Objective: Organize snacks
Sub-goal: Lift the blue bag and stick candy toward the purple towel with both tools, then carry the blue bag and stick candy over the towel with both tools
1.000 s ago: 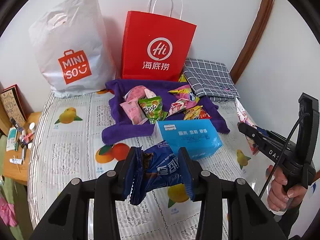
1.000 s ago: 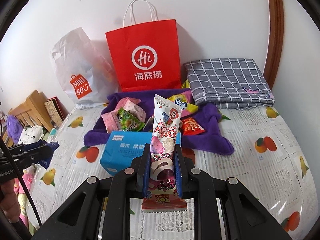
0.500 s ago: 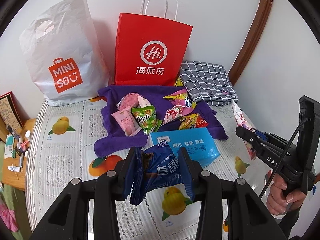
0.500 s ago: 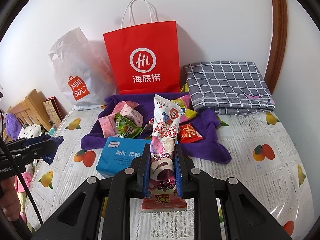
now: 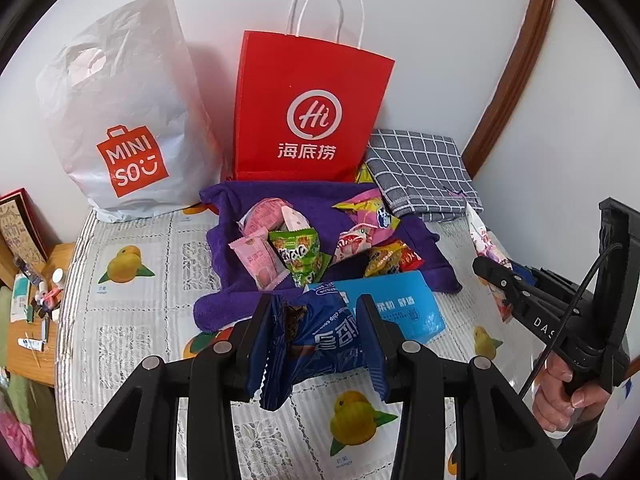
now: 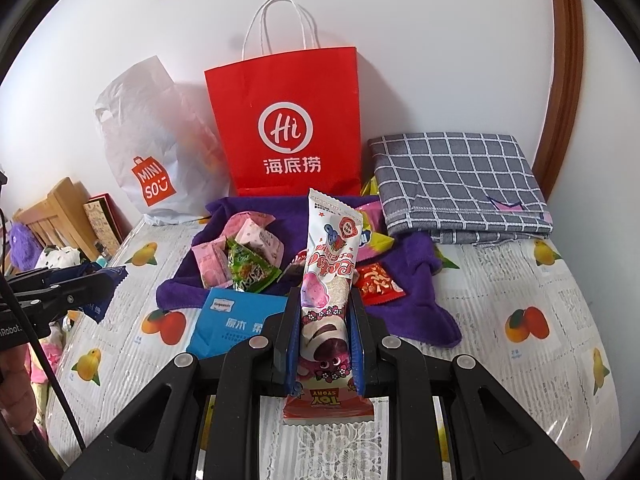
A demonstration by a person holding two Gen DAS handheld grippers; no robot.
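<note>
— What's in front of you?

— The red paper bag [image 5: 308, 108] stands against the wall, with the purple towel [image 5: 428, 258] of loose snacks before it.

— And your fingers?

— My left gripper [image 5: 314, 326] pinches a blue cookie packet [image 5: 320, 340]; my right gripper [image 6: 324, 330] is clamped tight on a white Toy Story wrapper [image 6: 328, 280], both above the table.

Bare tablecloth [image 6: 500, 280] lies free right of purple towel [image 6: 420, 280].

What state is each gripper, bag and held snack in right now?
left gripper: shut on blue cookie packet, packet torn open
right gripper: shut on white Toy Story packet, sealed
red paper bag: upright, handles up
white Miniso bag: standing, slumped
checked cloth: folded
</note>
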